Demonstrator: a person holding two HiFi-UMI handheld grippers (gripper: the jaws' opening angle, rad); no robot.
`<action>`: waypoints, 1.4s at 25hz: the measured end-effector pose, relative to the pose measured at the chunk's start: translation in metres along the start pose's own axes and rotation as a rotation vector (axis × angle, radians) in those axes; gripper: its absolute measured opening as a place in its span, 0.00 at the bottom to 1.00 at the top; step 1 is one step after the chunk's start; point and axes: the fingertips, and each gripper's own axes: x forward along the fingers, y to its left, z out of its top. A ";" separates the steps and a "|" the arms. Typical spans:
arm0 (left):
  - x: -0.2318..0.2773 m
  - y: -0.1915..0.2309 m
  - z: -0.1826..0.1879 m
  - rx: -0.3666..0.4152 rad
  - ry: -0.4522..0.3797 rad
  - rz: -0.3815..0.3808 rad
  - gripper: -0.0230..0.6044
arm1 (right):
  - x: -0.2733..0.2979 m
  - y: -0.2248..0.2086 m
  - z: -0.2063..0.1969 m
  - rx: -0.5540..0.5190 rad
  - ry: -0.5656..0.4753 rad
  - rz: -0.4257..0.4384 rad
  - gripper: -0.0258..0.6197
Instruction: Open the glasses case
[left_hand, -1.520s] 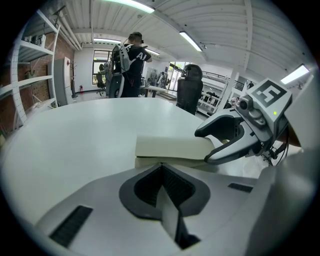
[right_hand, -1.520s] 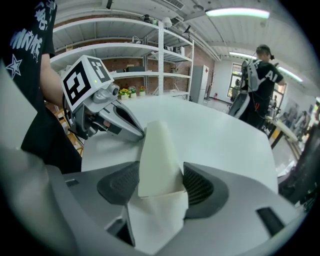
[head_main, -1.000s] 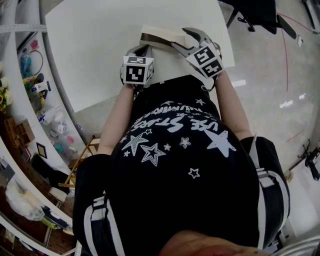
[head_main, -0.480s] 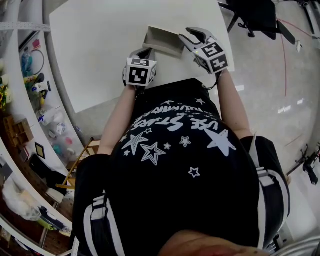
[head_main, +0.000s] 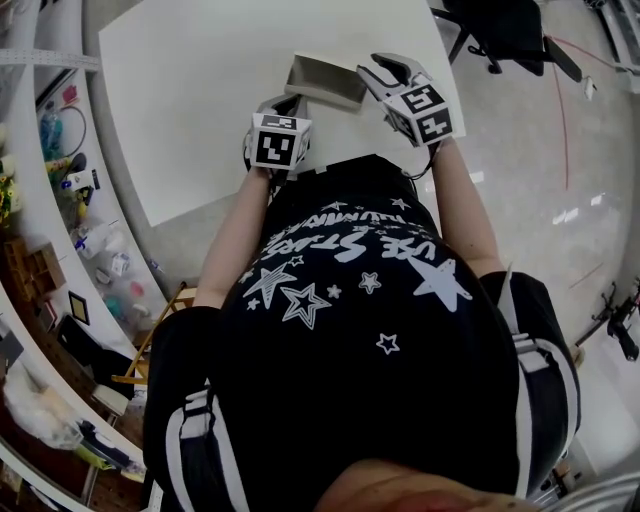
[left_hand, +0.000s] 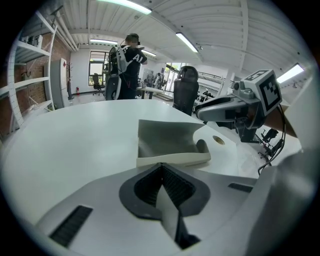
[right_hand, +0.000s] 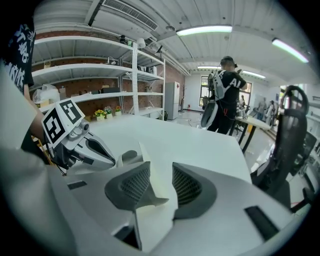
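Note:
A pale beige glasses case (head_main: 322, 80) with a grey inside stands open on the white table (head_main: 200, 90), near its front edge. In the left gripper view the case (left_hand: 167, 142) lies just ahead as an open trough. My left gripper (head_main: 288, 102) (left_hand: 161, 167) is shut on the case's near flap. My right gripper (head_main: 375, 72) (right_hand: 160, 185) has a pale panel of the case (right_hand: 155, 200) between its pads, and its jaws are closing on it. Each gripper shows in the other's view: the right gripper (left_hand: 225, 107), the left gripper (right_hand: 95, 150).
A person in black with a backpack (left_hand: 127, 60) stands beyond the table's far side. A dark office chair (right_hand: 287, 140) is at the table's right. Shelving (right_hand: 100, 85) runs along the brick wall. Cluttered shelves (head_main: 60, 200) line the left in the head view.
The case was folded shut with its beige top showing; now it is open and its grey inside shows. The right gripper's jaws have narrowed and it has rolled slightly.

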 end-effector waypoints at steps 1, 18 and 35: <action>-0.004 0.000 0.003 0.002 -0.016 -0.002 0.06 | -0.003 0.001 0.001 -0.004 -0.006 -0.013 0.26; -0.081 -0.039 0.010 -0.053 -0.204 -0.037 0.06 | -0.073 0.038 -0.015 0.111 -0.163 -0.079 0.22; -0.129 -0.193 -0.017 -0.034 -0.307 -0.032 0.06 | -0.191 0.078 -0.085 0.099 -0.224 -0.017 0.12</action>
